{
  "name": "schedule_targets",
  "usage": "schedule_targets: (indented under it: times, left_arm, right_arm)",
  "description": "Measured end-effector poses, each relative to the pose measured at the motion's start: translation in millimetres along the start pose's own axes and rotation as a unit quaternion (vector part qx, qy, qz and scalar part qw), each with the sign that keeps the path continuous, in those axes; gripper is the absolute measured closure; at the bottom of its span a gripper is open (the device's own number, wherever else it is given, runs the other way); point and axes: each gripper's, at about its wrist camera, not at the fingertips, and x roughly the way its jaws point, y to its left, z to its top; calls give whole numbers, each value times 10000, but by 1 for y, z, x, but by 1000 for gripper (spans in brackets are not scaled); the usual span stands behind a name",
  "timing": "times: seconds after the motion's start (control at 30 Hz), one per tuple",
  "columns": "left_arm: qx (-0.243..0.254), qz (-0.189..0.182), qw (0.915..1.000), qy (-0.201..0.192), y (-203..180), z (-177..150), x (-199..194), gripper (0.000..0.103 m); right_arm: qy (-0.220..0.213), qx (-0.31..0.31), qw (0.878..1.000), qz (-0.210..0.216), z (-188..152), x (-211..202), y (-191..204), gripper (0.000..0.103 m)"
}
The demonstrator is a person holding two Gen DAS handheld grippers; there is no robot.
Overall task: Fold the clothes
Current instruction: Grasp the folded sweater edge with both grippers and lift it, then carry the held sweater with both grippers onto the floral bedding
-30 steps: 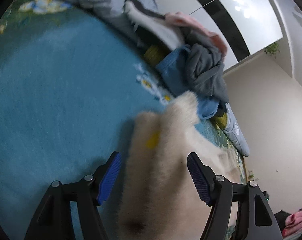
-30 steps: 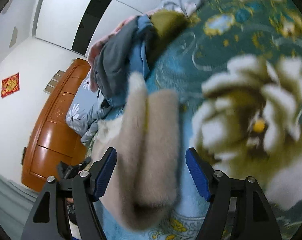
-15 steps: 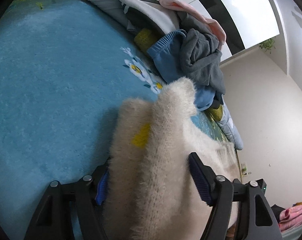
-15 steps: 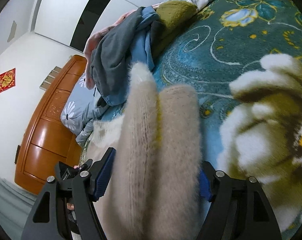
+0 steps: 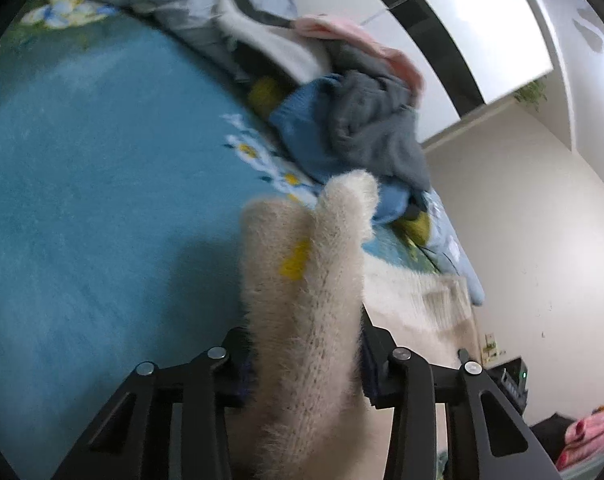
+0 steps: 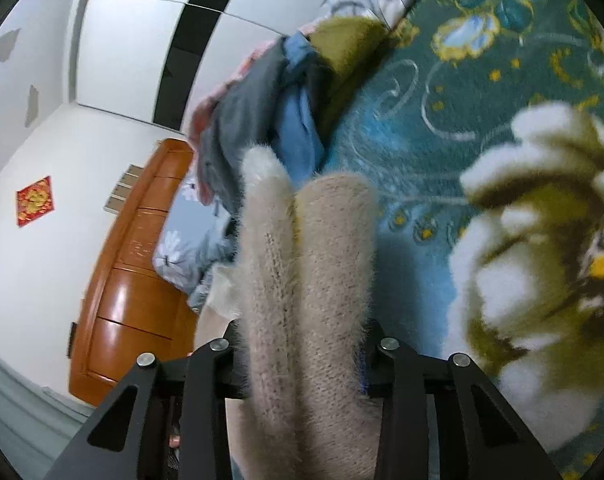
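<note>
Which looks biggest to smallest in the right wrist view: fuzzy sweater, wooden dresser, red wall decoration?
1. fuzzy sweater, clamped in the right hand-held gripper; it looms because it is close to the lens, so true size is unsure.
2. wooden dresser.
3. red wall decoration, clearly smallest.

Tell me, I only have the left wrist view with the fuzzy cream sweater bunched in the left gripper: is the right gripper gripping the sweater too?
Observer: Yes. The right gripper is shut on a bunched fold of the fuzzy cream sweater, pinched from both sides.
Operator: What lies beyond that gripper?
Observer: A large white and olive flower pattern on the blanket, right of the sweater.
Operator: Any furniture on that side?
Observer: An orange wooden headboard stands at the left of the right wrist view, against the white wall.
Operator: Anything on the wall?
Observer: A red diamond-shaped decoration.
</note>
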Motion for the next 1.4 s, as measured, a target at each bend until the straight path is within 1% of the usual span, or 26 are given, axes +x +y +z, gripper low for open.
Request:
schedule_targets:
  times: [0.1,0.2,0.33,0.47,0.53,0.57,0.67,0.77,0.83,0.97,1.03,1.1,1.13,1.2,1.33,1.4]
  left_arm:
    - [236,-147,9996,57,-29,-14,-4,61]
    - [455,-257,9984,206,-64,-29,10,61]
    - [668,-492,9952,512,-107,-55,39,61]
    - [692,-793,9908,854,-143,-87,79,62]
    - [678,-907,9886,995,-153,-101,94,62]
    - [667,-931,9879,1048,-156,-104,99,62]
    - [634,-998,9858,1191,-162,-113,112,63]
    - [606,-972,9876,1073,-150,-98,97,63]
    - [588,-955,9887,994,-141,-89,87,63]
    - [549,-915,9908,827,-124,-69,66,63]
    - [516,-845,9929,653,-102,-50,40,63]
    - [497,-742,9949,475,-79,-30,13,63]
    - [491,-671,9958,382,-67,-19,-3,63]
    - [465,-496,9975,200,-38,3,-40,63]
    - [448,-53,9989,-162,23,43,-111,63]
    - [396,192,9986,-308,56,61,-145,63]
  right_arm:
    - [-63,-149,9999,41,9,-26,3,67]
    - [-122,-305,9994,-56,18,-60,-3,67]
    - [-310,-389,9984,-255,31,-114,-17,67]
    - [-504,-432,9964,-534,41,-176,-41,67]
    - [-587,-450,9950,-668,41,-199,-50,67]
    - [-654,-437,9943,-721,39,-212,-54,67]
    - [-796,-405,9928,-793,33,-234,-62,67]
    - [-814,-427,9927,-777,30,-236,-62,67]
    - [-763,-516,9931,-732,30,-225,-53,67]
    - [-458,-809,9940,-585,32,-182,-17,67]
    - [-306,-970,9936,-492,31,-155,4,67]
    - [-91,-1175,9926,-305,26,-116,34,67]
    - [-8,-1225,9922,-241,22,-103,41,67]
    - [271,-1335,9906,-84,10,-56,67,67]
    - [769,-1492,9856,216,-18,33,115,67]
    - [1028,-1513,9824,377,-39,84,140,67]
